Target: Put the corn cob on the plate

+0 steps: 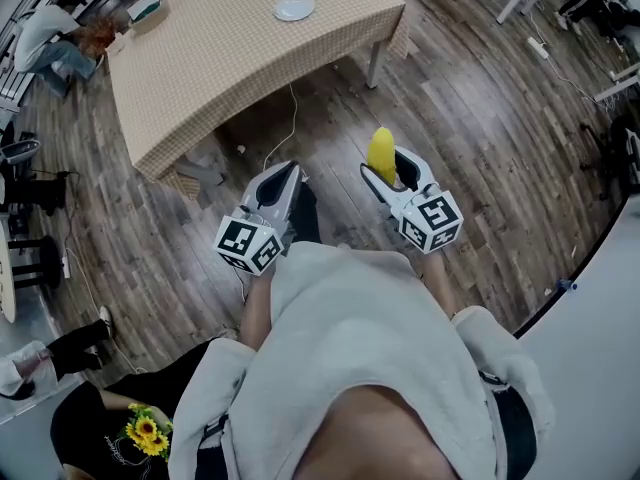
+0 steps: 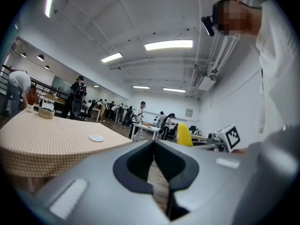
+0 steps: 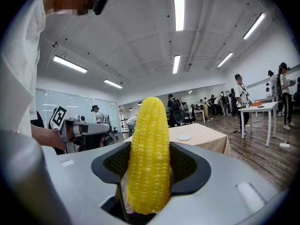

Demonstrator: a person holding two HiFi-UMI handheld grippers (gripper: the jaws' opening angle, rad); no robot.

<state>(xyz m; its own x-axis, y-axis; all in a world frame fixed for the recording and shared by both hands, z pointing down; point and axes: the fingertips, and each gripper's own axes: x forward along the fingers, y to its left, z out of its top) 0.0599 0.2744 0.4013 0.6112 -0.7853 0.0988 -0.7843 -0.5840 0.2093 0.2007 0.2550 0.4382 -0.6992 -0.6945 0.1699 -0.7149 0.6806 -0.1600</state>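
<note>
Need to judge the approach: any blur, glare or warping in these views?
Head view: sharp, evenly lit, table edges bowed by wide lens. Right gripper view: corn cob crisp, ceiling lights blown out. Left gripper view: plate small but clear, foreground soft.

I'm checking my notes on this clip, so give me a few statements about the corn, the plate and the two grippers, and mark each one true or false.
1. The right gripper holds the corn upright between its jaws. True.
2. The corn lies on the plate. False: the corn is in the right gripper, well away from the plate.
3. The left gripper has its jaws together with nothing between them. True.
4. The plate sits on the floor. False: it sits on the table with the checked cloth.
</note>
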